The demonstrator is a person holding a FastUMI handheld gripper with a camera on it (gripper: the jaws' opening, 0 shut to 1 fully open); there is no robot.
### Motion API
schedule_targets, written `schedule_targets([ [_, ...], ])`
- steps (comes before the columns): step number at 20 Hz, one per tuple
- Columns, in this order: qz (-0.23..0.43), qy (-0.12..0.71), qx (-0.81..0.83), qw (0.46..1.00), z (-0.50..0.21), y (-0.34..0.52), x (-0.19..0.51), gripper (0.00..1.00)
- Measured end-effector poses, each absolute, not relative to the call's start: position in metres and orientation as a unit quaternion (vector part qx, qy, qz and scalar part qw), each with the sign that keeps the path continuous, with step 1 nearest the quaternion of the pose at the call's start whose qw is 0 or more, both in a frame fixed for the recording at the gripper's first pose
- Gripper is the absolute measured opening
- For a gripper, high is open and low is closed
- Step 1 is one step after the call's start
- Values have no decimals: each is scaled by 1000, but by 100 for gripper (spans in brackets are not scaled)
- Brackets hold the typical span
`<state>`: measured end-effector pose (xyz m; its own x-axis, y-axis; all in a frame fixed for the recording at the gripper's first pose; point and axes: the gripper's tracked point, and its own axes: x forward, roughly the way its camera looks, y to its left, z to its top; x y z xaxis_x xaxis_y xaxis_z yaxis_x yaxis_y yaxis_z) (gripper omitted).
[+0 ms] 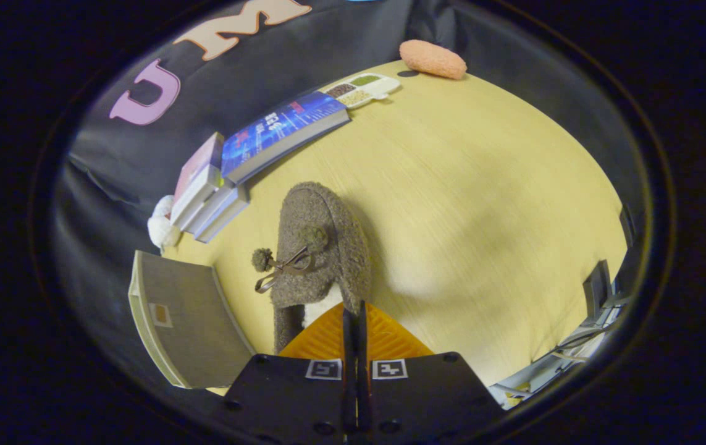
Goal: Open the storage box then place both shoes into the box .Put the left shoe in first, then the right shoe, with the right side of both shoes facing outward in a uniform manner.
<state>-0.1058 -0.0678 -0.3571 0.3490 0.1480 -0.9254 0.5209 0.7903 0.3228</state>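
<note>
Gripper (356,321) fingers pinched narrow on heel edge of fuzzy grey-brown bow slipper (322,247), lifted over pale wooden table (482,204). Boxing apparently still ahead; second shoe unseen.

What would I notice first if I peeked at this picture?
The fuzzy brown slipper with a little bow and pompom, lying on the yellow table just ahead of the gripper, whose fingers are pressed together. Then the blue book on a stack beyond the slipper, and the grey box beside it.
</note>
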Motion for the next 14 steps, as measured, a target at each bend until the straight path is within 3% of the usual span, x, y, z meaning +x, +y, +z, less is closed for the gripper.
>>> schedule_targets([
  [9,-6,474,320,820,-217,14,-32,4],
  [14,80,473,331,813,-176,97,-21,4],
])
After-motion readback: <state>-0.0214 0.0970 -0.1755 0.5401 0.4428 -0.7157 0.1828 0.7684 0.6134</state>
